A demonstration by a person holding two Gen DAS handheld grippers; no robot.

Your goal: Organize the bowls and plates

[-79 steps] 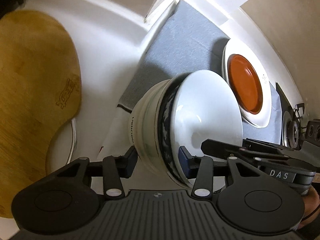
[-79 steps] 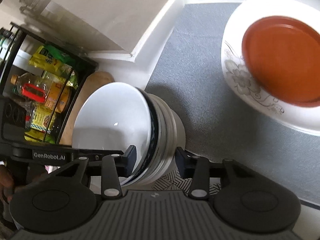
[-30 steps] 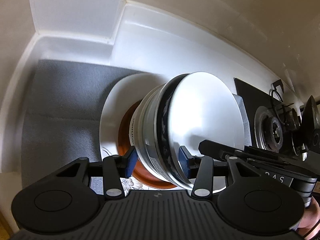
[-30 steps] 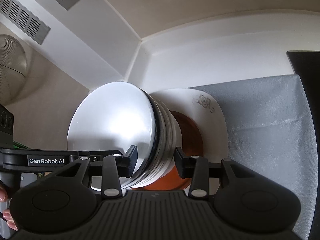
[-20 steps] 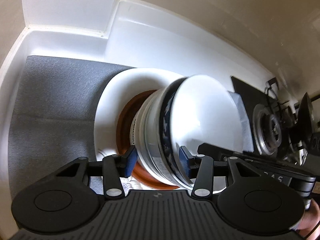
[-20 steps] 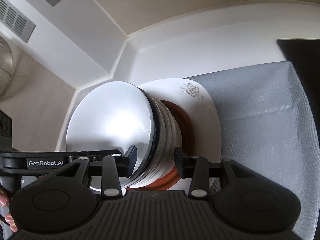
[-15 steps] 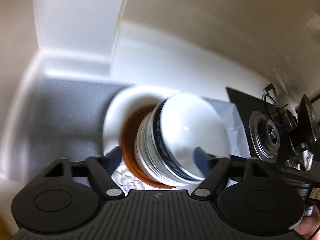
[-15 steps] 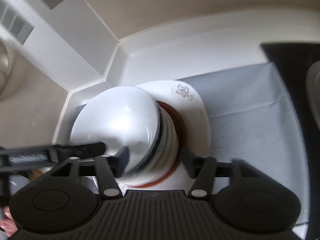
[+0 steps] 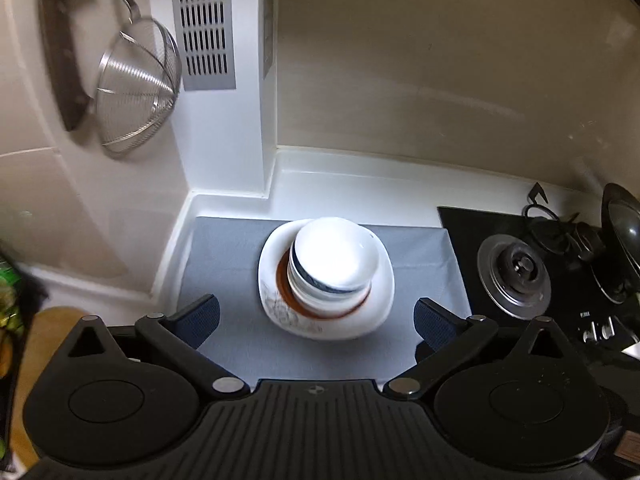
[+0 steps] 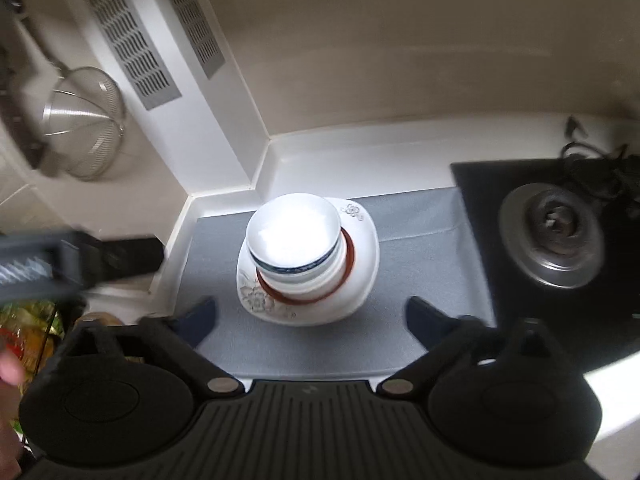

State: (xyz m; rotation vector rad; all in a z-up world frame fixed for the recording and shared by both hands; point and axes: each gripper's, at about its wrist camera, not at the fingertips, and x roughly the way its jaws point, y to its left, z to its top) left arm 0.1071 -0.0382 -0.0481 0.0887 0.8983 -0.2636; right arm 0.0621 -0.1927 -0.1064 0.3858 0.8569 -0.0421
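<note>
A stack of white bowls [image 9: 334,265] with a blue-rimmed one near the top stands on a red-brown plate [image 9: 285,280], which lies on a white flowered plate [image 9: 383,300] on a grey mat [image 9: 224,264]. The stack also shows in the right wrist view [image 10: 296,240], on the white plate [image 10: 362,276]. My left gripper [image 9: 316,318] is open and empty, pulled back above the near side of the plates. My right gripper [image 10: 310,316] is open and empty, likewise back from the stack.
A gas hob [image 9: 516,268] sits right of the mat, with a dark pan [image 9: 620,240] at the far right. A metal strainer [image 9: 136,88] hangs on the left wall beside a vent grille [image 9: 204,24]. A wooden board [image 9: 44,344] lies at the lower left.
Both grippers held the bowl stack and set it down on the red-brown plate. Both have since opened and drawn up and back from it.
</note>
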